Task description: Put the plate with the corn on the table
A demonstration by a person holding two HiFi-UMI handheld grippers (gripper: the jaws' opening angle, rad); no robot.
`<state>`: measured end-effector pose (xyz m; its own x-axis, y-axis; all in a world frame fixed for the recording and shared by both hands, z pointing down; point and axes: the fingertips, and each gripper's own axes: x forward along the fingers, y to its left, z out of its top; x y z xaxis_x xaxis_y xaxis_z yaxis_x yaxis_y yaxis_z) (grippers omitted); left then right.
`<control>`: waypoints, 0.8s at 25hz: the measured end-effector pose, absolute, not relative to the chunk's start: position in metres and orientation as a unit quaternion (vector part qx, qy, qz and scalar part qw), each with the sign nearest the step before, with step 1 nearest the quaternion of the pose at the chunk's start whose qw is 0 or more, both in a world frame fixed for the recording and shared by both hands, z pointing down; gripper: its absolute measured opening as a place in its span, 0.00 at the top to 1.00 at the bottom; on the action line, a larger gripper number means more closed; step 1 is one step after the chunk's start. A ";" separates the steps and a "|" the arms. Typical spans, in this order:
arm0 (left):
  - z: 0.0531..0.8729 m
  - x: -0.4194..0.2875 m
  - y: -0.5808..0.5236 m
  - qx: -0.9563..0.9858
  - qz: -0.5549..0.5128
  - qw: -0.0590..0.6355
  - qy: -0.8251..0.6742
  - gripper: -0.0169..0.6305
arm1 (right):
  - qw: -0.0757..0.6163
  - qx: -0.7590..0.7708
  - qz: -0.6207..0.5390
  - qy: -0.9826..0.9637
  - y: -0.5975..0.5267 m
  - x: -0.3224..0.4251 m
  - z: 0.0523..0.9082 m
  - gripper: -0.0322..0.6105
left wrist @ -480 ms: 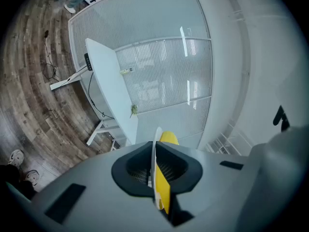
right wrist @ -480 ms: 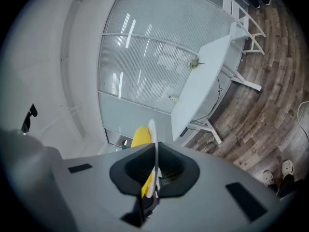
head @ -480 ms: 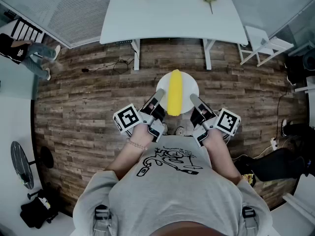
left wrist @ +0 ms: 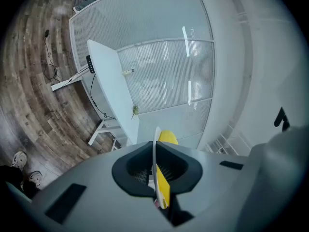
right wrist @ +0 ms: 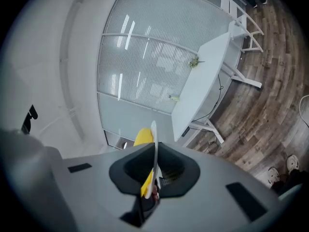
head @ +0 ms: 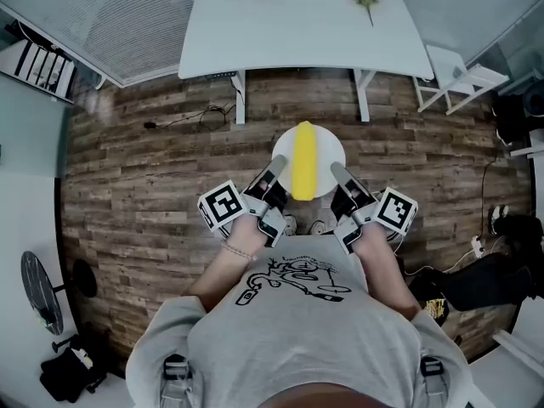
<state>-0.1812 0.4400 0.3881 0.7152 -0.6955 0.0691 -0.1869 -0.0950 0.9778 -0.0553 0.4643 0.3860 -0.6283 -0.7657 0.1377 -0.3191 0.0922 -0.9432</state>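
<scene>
Clamping left gripper [head: 275,165] shut on the left rim of the white plate [head: 331,151], right gripper [head: 337,172] clamping the right rim. Holding plate level with yellow corn [head: 303,163] lying across it, above wood floor [head: 144,194], near white table [head: 297,32] but not on it.

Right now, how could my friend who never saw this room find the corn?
Start at the white table, then come down over the wooden floor to the round white plate that the left gripper and right gripper hold. The corn is the long cob on it, the only bright yellow thing.
</scene>
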 end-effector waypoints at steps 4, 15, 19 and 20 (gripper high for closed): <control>0.392 -0.196 0.428 0.713 -0.207 0.593 -0.312 0.93 | 0.198 -0.384 -0.551 0.714 0.455 -0.069 0.389 0.92; 0.392 -0.198 0.393 0.710 -0.206 0.598 -0.309 0.93 | 0.202 -0.384 -0.555 0.710 0.419 -0.072 0.391 0.92; 0.393 -0.188 0.375 0.708 -0.210 0.599 -0.309 0.93 | 0.206 -0.380 -0.559 0.708 0.401 -0.064 0.392 0.92; 0.393 -0.185 0.369 0.708 -0.209 0.599 -0.310 0.93 | 0.205 -0.380 -0.559 0.707 0.395 -0.060 0.392 0.92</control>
